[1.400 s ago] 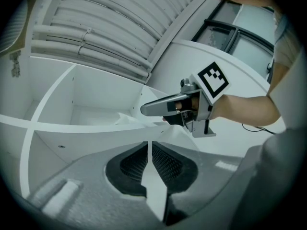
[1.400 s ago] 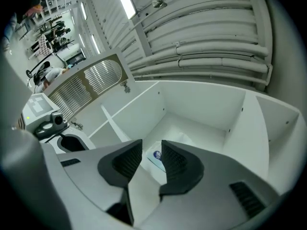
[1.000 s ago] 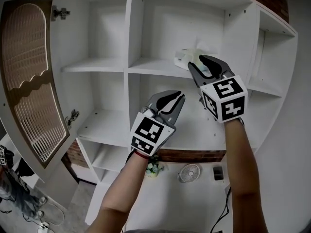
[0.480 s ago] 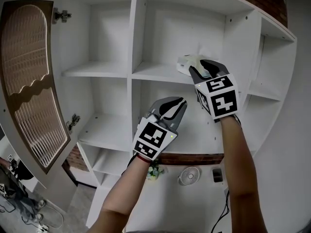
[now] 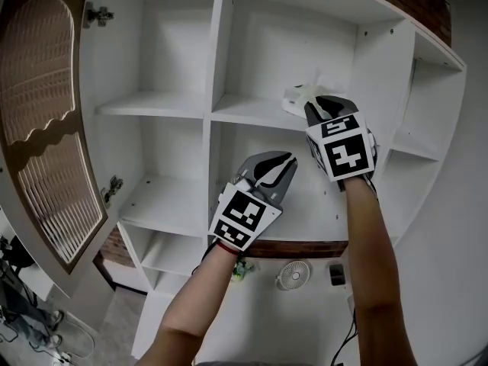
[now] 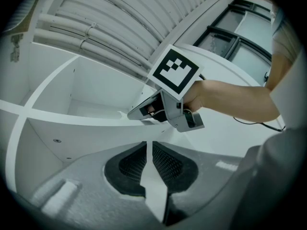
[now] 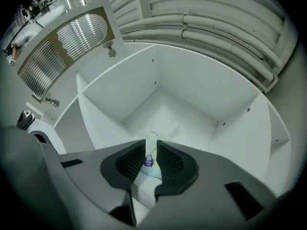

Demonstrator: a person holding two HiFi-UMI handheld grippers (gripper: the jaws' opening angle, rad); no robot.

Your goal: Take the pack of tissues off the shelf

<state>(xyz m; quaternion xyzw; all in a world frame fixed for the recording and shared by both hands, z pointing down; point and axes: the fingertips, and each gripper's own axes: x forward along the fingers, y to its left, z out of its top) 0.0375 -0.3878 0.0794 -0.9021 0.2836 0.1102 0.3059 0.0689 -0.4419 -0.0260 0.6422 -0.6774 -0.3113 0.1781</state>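
Observation:
The pack of tissues (image 5: 297, 96), pale with a small blue label, lies on the upper middle shelf (image 5: 252, 114) of a white shelf unit. My right gripper (image 5: 323, 105) reaches level into that compartment. Its jaws have just been closing, and in the right gripper view the pack (image 7: 149, 162) fills the narrow gap between the pads of the gripper (image 7: 151, 144), which press on it. My left gripper (image 5: 279, 159) hangs lower, in front of the compartment below, jaws together and holding nothing. From the left gripper view (image 6: 149, 145) the right gripper (image 6: 165, 110) shows above the shelf edge.
A cabinet door (image 5: 46, 128) with a woven panel stands swung open at the left. A vertical divider (image 5: 216, 82) bounds the tissue compartment on its left, a side wall (image 5: 385, 90) on its right. A small fan (image 5: 293, 274) sits on the floor below.
My right gripper has pushed a little deeper into the compartment and its jaws have narrowed around the tissue pack. The left gripper has kept its place.

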